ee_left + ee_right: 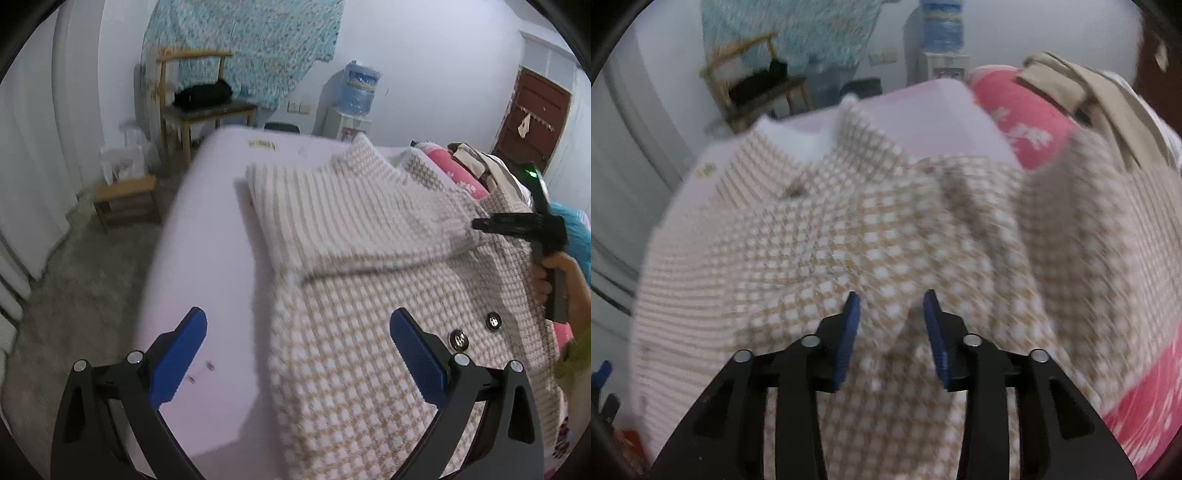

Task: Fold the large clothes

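Item: one large knitted cardigan [369, 332], beige-and-white check body with ribbed striped sleeves and hem, dark round buttons [460, 339] along the front edge; it lies spread over the pale pink bed [207, 229], one sleeve [332, 214] already folded across the body. Tools: my left gripper [299, 354] is spread wide with nothing between its blue pads, above the near edge of the knit; my right gripper [892, 332] is partly parted, a raised ridge of the check fabric standing between its pads but, as far as I can judge, not pinched. Risks: the ridge may snag on a pad as I draw away and drag the folded sleeve askew; the thick, springy knit may relax and slump open; the far side, draped over the pink bedding [1030, 125], could slide and pull the fold crooked.
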{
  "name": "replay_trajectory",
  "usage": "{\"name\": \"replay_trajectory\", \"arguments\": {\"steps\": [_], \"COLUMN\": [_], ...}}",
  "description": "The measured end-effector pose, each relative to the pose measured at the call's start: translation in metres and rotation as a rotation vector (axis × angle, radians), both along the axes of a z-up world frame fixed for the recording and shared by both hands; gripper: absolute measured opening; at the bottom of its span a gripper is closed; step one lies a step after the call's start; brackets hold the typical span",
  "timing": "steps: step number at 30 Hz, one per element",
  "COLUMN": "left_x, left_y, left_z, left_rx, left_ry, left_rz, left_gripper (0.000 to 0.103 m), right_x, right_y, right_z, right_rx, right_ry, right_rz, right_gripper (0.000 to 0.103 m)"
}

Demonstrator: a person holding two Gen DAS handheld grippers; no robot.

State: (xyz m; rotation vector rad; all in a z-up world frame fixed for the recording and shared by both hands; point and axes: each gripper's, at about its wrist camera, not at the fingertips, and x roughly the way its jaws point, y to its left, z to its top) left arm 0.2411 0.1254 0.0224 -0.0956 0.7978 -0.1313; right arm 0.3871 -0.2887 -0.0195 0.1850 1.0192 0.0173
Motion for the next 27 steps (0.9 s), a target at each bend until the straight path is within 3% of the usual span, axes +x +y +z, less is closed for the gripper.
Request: {"name": "replay_trajectory", "arguments": {"steps": [4,7,12,18,22,27], "left_x": [0.023,0.045,0.091,0.115,0.116,0.114], "left_y": [-0.009,-0.018,-0.029,-0.022,-0.016,-0.01], "left_z": [0.009,0.006,-0.014,-0.033,-0.044,-0.048], "left_rx": [0.124,0.163,0.211,0.205,0.188,0.152], "left_ry": [-0.02,-0.034,-0.006,0.04,0.069,0.081], "left_rz": [-0.007,-0.006,0.018,0.071,0.088,0.099], "left_gripper": [0.098,0.098,0.098,0.098,0.098,0.098], "right_x": [-0.023,-0.024,-0.014,-0.004,-0.004,-0.028], "right_y": [-0.035,-0.046,-0.053,-0.049,-0.045,-0.039], "right_z": [0.005,-0.003,-0.015,-0.026,-0.025,-0.004], "right_rx": [0.103,0.096,0.15,0.175,0.138,0.121], "right_ry": [-0.013,0.02,0.043,0.061,0.041,-0.019], "right_rz": [-0.067,-0.099,-0.106,-0.116,-0.1,-0.084], "right_gripper": [0.042,0.042,0.031,0.024,0.005,0.004]}}
